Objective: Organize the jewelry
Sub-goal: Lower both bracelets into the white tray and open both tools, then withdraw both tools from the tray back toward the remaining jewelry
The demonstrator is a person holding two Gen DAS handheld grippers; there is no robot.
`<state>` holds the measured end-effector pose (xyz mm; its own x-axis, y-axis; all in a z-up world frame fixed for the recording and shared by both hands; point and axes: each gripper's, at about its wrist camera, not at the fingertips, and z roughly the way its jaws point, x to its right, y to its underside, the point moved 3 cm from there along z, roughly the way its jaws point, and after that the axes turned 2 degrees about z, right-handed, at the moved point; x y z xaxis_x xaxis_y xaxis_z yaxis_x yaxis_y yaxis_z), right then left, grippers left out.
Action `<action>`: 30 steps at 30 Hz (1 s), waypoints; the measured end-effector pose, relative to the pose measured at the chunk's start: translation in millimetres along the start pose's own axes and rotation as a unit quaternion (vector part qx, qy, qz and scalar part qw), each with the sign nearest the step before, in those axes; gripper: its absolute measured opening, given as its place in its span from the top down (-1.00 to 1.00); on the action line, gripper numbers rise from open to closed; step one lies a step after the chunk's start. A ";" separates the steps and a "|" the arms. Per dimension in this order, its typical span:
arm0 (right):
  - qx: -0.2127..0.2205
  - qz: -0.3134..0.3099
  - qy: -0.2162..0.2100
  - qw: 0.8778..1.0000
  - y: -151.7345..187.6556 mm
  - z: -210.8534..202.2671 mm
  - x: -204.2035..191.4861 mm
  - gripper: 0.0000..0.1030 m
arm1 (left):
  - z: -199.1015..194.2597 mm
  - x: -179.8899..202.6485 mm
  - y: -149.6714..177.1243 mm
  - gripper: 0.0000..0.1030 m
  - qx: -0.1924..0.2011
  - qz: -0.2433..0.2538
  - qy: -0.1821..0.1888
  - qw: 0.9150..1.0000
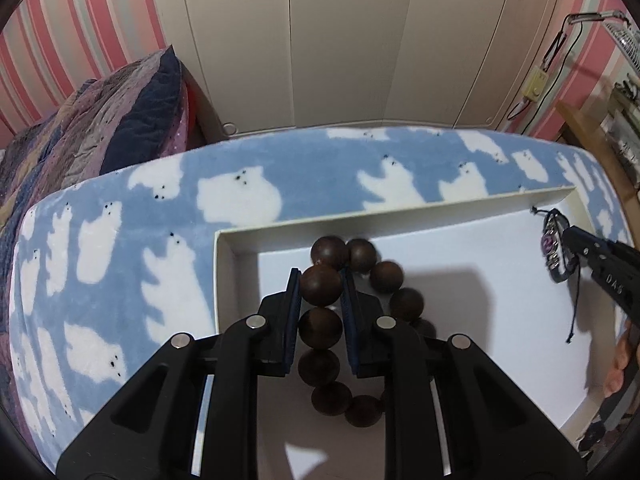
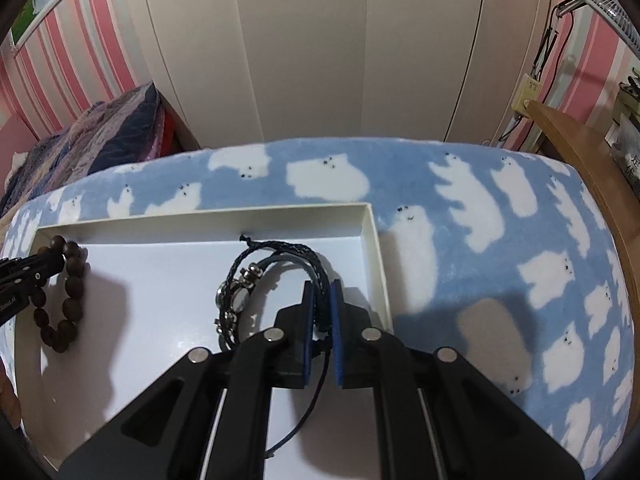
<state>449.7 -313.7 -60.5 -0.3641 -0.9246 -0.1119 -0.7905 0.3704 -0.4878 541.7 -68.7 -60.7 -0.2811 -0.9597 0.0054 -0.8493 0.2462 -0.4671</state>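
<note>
A shallow white box (image 1: 440,224) (image 2: 376,248) lies on a blue blanket with white bears. My left gripper (image 1: 320,284) is shut on a bracelet of big dark brown wooden beads (image 1: 322,285), held over the box's left end; it also shows in the right wrist view (image 2: 72,280). My right gripper (image 2: 321,292) is shut on a dark braided cord bracelet with metal charms (image 2: 256,276), held over the box's right part. A loose cord end hangs below it. The cord bracelet (image 1: 556,248) and right gripper (image 1: 576,246) show at the right of the left wrist view.
The blanket (image 1: 248,196) (image 2: 500,240) covers a raised surface. A quilted pillow (image 1: 120,120) lies at the back left. White wardrobe doors (image 2: 312,48) stand behind. A wooden desk edge (image 2: 580,152) and wall cables (image 2: 544,48) are at the right.
</note>
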 end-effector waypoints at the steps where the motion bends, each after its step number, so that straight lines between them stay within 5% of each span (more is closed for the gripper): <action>1: -0.004 0.006 -0.006 1.000 -0.7 1.5 1.5 0.84 | 1.8 0.7 0.6 0.65 -0.003 0.001 -0.002 1.000; 4: -0.010 0.018 -0.026 0.999 -1.2 1.7 5.9 0.82 | 2.7 -1.4 2.4 0.51 -0.004 -0.005 -0.005 1.000; 8: -0.007 0.015 -0.041 0.999 -0.3 -9.5 6.8 0.76 | -6.5 -3.5 5.0 0.06 0.008 -0.008 0.002 1.000; 10: 0.006 0.019 -0.061 0.998 1.1 -24.2 6.8 -0.07 | -17.1 1.1 7.2 -0.29 0.017 -0.003 0.003 1.000; 11: 0.021 0.019 -0.068 0.997 2.2 -34.6 6.3 -0.18 | -24.1 3.4 8.5 -0.47 0.026 -0.001 0.002 1.000; 15: 0.055 0.009 -0.076 0.996 14.5 -77.1 3.8 -0.20 | -57.6 14.4 20.6 -0.54 0.048 0.009 0.017 0.999; 20: 0.104 -0.008 -0.064 0.993 51.1 -131.8 8.4 -0.56 | -121.6 23.3 64.1 -0.93 0.099 0.022 0.006 0.995; 25: 0.131 -0.020 -0.047 0.990 90.9 -170.7 18.0 -0.78 | -176.0 24.2 113.5 -0.94 0.135 0.044 -0.016 0.990; 30: 0.151 -0.017 -0.039 0.988 128.0 -199.3 25.4 -0.79 | -217.8 22.8 155.1 -0.94 0.161 0.033 -0.024 0.986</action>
<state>241.1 -272.0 46.8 -0.2912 -0.9445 -0.1519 -0.6150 0.3065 -0.7265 306.2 -22.7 59.6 -0.3031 -0.9503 -0.0716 -0.6414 0.2590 -0.7222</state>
